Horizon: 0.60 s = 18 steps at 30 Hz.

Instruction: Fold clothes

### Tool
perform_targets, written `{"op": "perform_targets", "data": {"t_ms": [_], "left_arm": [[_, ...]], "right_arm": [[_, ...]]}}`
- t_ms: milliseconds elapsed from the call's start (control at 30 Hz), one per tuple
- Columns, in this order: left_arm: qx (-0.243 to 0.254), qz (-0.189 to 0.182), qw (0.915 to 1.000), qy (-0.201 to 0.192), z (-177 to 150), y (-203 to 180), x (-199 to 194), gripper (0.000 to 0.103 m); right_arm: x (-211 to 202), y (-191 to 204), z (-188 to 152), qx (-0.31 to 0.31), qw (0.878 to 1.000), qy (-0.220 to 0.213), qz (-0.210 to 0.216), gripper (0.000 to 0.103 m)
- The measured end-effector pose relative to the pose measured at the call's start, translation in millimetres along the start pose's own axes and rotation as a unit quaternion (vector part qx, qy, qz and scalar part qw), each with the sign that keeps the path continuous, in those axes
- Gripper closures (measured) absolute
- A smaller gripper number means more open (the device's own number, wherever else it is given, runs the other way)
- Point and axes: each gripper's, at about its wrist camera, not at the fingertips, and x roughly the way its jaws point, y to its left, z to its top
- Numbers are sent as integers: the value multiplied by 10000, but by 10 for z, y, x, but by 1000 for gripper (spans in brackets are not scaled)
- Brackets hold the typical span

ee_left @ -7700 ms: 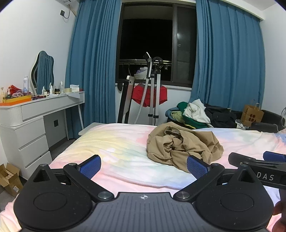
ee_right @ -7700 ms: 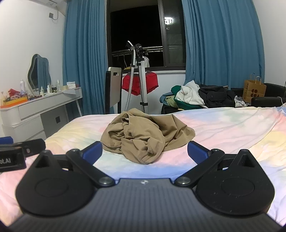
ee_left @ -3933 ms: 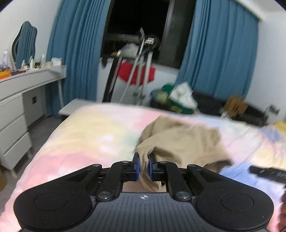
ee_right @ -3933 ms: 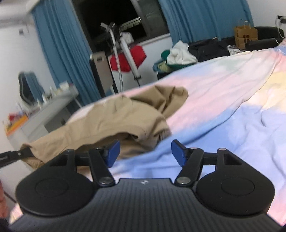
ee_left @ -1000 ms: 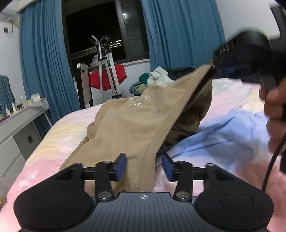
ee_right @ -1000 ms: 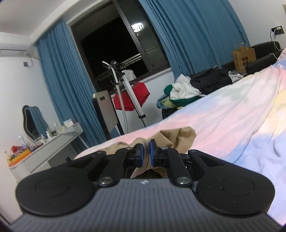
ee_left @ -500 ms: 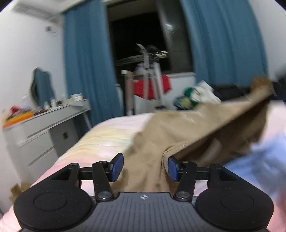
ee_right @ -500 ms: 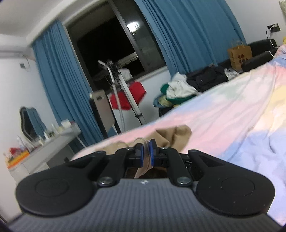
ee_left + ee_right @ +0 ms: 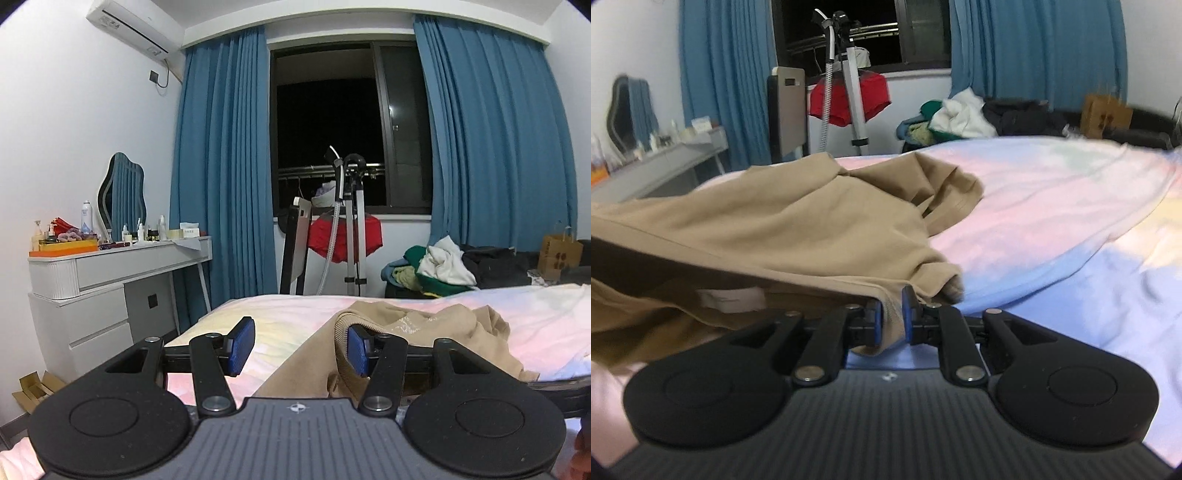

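Note:
A tan garment (image 9: 424, 325) lies crumpled on the pastel bed sheet (image 9: 288, 314). My left gripper (image 9: 299, 345) is open at the bed's near left. The garment's ribbed hem hangs over its right finger (image 9: 356, 349), and the left finger is bare. In the right wrist view the tan garment (image 9: 798, 229) stretches from the left down to my right gripper (image 9: 891, 314). Its jaws are opening, and a fold of the hem is still pinched between the blue pads just above the sheet (image 9: 1052, 206).
A white dressing table (image 9: 110, 273) with bottles and a mirror stands to the left of the bed. Beyond the far edge are a steamer stand (image 9: 349, 236), a pile of clothes (image 9: 443, 266) and a paper bag (image 9: 559, 253). Cardboard boxes (image 9: 33, 387) lie on the floor.
The garment, held stretched up to the right before, has sunk onto the bed. My right gripper dipped toward the sheet and its pads parted slightly. My left gripper rose and levelled out.

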Motion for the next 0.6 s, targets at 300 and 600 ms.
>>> {"op": "perform_targets", "data": {"t_ms": [300,600], "left_arm": [[532,28,9948,870,-329,-182,255,47],[1740,-90,9757,1324,-778,-629,394,47]], "right_arm": [[-540,-268,180,779,9848,-1495,-410,87],[-777,-294,243,765,9782,-1932,-44,87]]}}
